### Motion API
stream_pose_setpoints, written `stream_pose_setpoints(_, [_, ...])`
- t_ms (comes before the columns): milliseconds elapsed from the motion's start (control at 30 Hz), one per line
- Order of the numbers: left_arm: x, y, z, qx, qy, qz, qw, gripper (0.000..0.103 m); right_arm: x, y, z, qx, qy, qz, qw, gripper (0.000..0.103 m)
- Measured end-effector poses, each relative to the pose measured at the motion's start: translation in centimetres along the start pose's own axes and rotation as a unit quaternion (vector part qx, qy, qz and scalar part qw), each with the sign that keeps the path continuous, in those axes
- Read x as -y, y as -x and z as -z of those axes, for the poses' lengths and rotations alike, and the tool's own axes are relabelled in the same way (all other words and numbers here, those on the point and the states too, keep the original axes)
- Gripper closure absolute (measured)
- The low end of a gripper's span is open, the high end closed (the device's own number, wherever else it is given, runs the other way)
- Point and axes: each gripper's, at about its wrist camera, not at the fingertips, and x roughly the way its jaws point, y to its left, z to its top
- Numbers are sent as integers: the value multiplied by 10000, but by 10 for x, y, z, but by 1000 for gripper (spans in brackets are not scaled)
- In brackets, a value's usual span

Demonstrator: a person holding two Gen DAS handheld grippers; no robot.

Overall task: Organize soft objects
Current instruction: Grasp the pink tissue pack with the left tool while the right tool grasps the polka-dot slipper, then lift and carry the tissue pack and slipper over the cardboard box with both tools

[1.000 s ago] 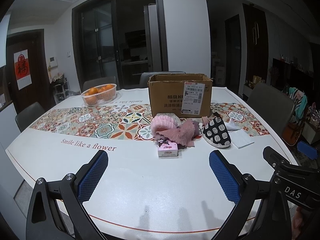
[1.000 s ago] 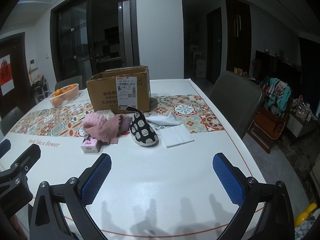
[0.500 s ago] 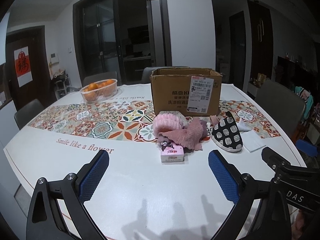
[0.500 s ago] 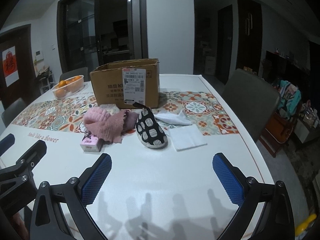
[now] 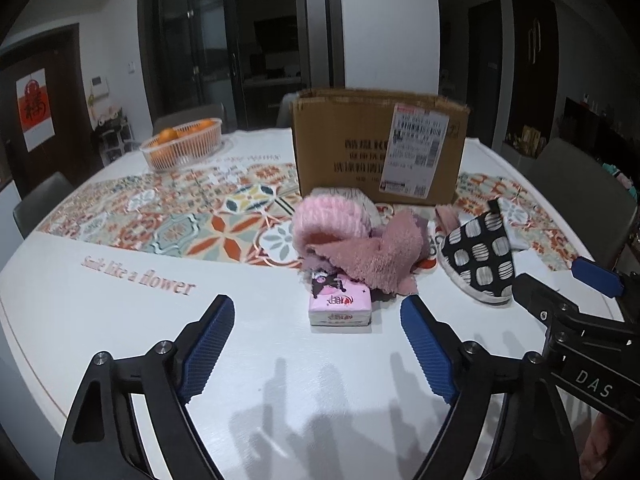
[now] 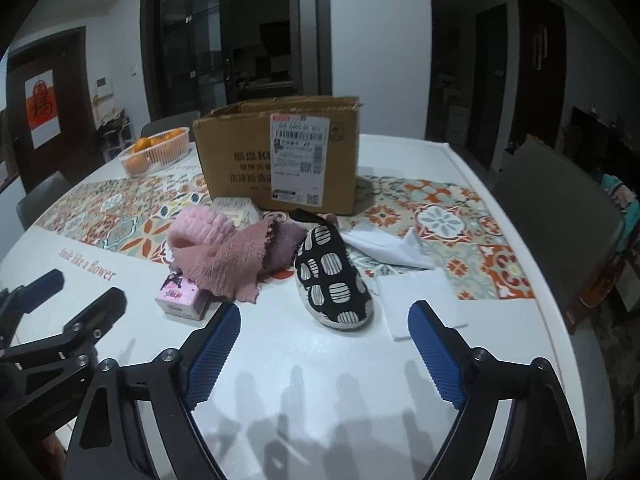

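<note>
A pile of pink cloths (image 5: 352, 240) (image 6: 224, 248) lies on the white table in front of an open cardboard box (image 5: 376, 148) (image 6: 280, 156). A pink tissue pack (image 5: 340, 304) (image 6: 182, 296) lies just before the pile. A black slipper with pale dots (image 5: 478, 258) (image 6: 334, 276) lies to the right, with white tissues (image 6: 416, 292) beside it. My left gripper (image 5: 316, 344) is open and empty, facing the tissue pack. My right gripper (image 6: 324, 348) is open and empty, facing the slipper.
A basket of oranges (image 5: 182, 148) (image 6: 154, 152) stands at the back left on the patterned runner (image 5: 192, 216). Grey chairs (image 6: 556, 208) stand around the table. The table's near edge runs just under both grippers.
Both grippers have moved forward toward the pile, so the tissue pack, cloths and slipper appear nearer and larger. Both stay open.
</note>
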Motion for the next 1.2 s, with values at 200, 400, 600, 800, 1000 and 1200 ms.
stream_pose_setpoints(200, [7, -34, 2, -361, -20, 24, 9993, 21, 1, -33, -5, -155, 245, -197, 9994, 27])
stream_pose_setpoints(400, [14, -57, 0, -538, -101, 24, 9985, 21, 7, -57, -11, -226, 260, -253, 9991, 34])
stream_pose_setpoints(600, [16, -77, -3, -681, -176, -6, 9975, 26, 10, -77, -15, -354, 207, -342, 9986, 40])
stream_pose_setpoints(800, [16, -92, -2, -824, -230, 26, 9963, 38, 8, -88, -16, -396, 239, -291, 9985, 47])
stream_pose_setpoints(1000, [14, -94, -1, -897, -258, 164, 9955, 51, 6, -92, -17, -446, 238, -254, 9984, 65])
stream_pose_setpoints(1200, [12, -83, 1, -877, -242, 217, 9956, 51, 6, -87, -15, -538, 107, -315, 9980, 74])
